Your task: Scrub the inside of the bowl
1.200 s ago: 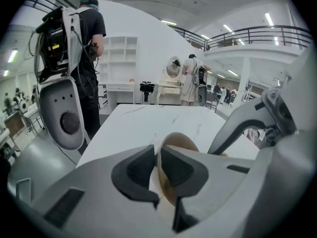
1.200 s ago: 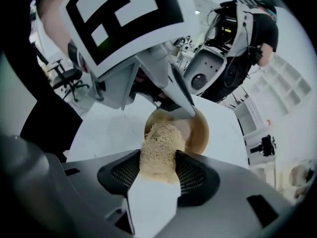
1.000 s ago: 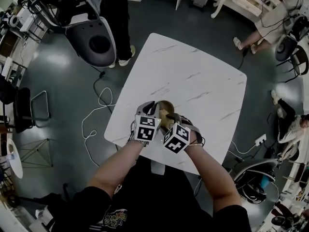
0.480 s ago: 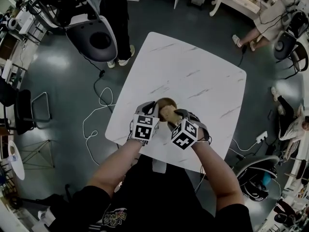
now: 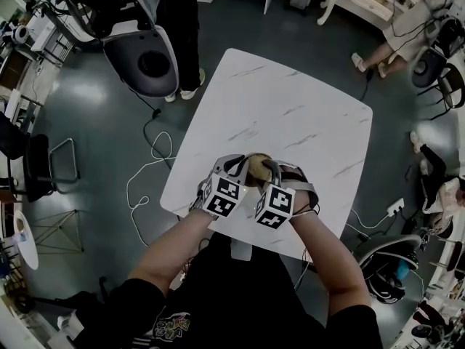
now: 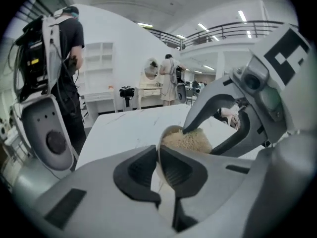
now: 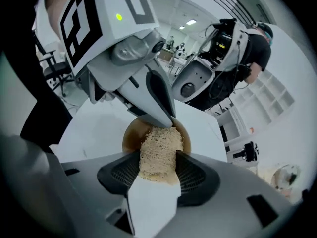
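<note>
Our right gripper swung back in beside left gripper. Left fingers clamp bowl rim. Right fingers grip scrub pad, long axis dipping into bowl, by surface's near edge.

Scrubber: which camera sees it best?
The right gripper view: the scrubber sits big and close, dipping into the bowl. The left gripper view shows only part of it, inside the bowl. The head view shows a tiny tan spot.

left gripper: tightened on bowl rim; scrubber: shifted within bowl
</note>
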